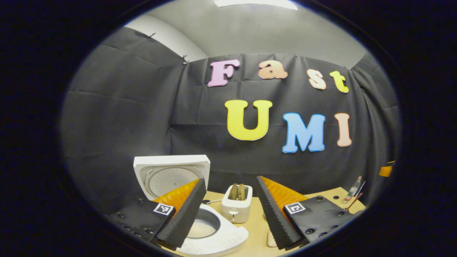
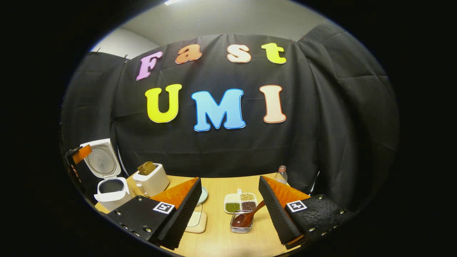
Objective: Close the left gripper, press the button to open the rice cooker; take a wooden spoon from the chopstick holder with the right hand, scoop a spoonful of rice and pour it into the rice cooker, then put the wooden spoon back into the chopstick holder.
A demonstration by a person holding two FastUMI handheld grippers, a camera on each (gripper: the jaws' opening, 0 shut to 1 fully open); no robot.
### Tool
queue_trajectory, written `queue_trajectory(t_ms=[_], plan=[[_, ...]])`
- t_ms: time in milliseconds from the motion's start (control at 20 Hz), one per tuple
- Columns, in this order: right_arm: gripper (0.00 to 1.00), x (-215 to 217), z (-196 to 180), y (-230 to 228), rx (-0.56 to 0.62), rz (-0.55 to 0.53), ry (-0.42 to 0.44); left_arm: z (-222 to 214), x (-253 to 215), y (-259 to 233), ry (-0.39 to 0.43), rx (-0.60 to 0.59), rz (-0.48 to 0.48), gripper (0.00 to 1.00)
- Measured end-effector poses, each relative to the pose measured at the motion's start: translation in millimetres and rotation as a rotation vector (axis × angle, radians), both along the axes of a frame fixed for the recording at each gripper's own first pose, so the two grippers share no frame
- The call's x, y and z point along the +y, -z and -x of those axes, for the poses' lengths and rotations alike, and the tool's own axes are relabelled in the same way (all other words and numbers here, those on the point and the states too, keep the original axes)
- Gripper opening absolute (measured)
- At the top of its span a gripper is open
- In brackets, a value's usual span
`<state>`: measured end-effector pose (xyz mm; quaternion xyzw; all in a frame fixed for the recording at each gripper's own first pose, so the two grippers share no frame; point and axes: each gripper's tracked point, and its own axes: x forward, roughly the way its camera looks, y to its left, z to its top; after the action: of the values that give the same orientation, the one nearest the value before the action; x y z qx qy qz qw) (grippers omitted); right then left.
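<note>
Both tongs stand wide and empty: right tongs (image 2: 230,210) over the desk (image 2: 214,235), left tongs (image 1: 228,210) above the rice cooker (image 1: 210,232), lid up. Right of the cooker, past the toaster (image 2: 151,180), the wooden spoon (image 2: 250,216) rests in its holder (image 2: 241,225). Likely next: grip its handle.

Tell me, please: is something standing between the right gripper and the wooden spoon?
Nothing visible does. In the right gripper view the wooden spoon lies with its bowl in the small wire holder, just ahead of the open right gripper, with bare table between. The divided dish stands behind it.
</note>
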<state>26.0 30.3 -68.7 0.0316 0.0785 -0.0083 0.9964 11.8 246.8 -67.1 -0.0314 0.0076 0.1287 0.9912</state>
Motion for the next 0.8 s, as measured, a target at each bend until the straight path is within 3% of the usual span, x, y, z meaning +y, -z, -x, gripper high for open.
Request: queue_trajectory(t_ms=[300,800], plan=[[0.98,-31,-10,20,0.009,-0.041,0.042,5,-65,-11,0.110,-0.032,-0.014,0.97],[0.97,-82,-57,96,0.131,-0.166,0.134,10,-86,-5,0.109,-0.027,0.010,0.97]])
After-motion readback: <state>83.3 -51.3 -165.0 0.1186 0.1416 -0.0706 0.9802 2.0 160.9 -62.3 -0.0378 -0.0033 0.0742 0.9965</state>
